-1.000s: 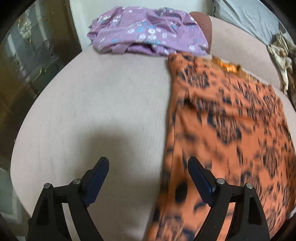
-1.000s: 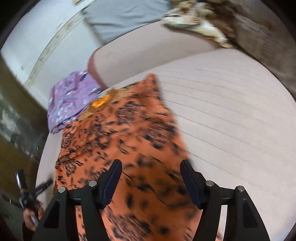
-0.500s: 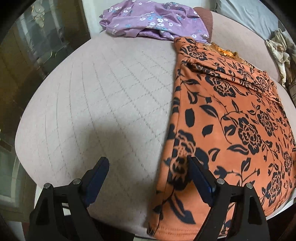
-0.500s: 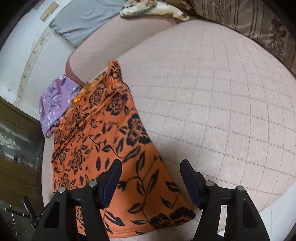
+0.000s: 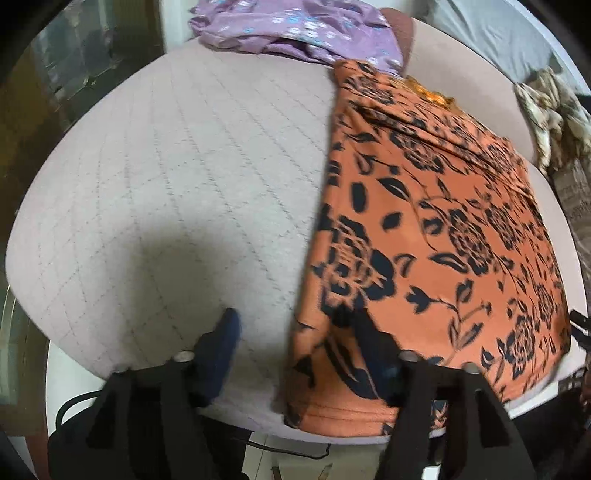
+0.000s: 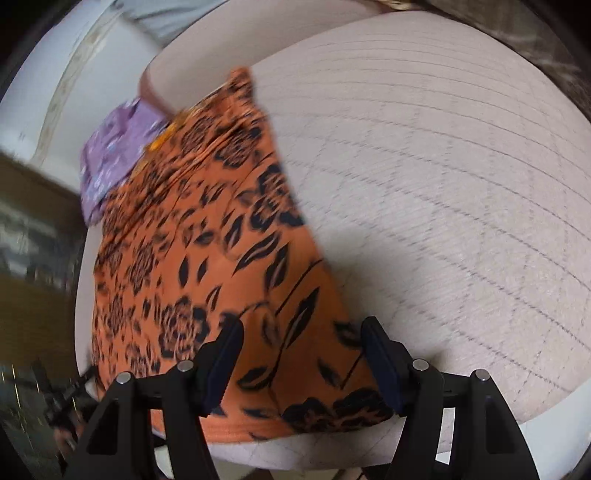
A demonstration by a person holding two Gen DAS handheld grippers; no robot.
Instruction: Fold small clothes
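Looking along the left gripper [image 5: 299, 343], its jaws have just been narrowing, straddling the orange floral garment's [image 5: 424, 236] near corner, pads not yet pressing; purple cloth [image 5: 295, 29] at twelve o'clock. Right gripper [image 6: 301, 354] gapes over the opposite corner [image 6: 207, 258] on the quilted cushion [image 6: 443, 184]

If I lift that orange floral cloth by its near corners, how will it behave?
The orange floral cloth lies flat and thin with soft creases, so it will probably sag limply. It looks light. Its hem overhangs the quilted cushion, so it may slide.

right gripper [image 6: 302, 354] jaws apart | straddling orange garment [image 6: 192, 258] hem; cushion [image 6: 443, 184]
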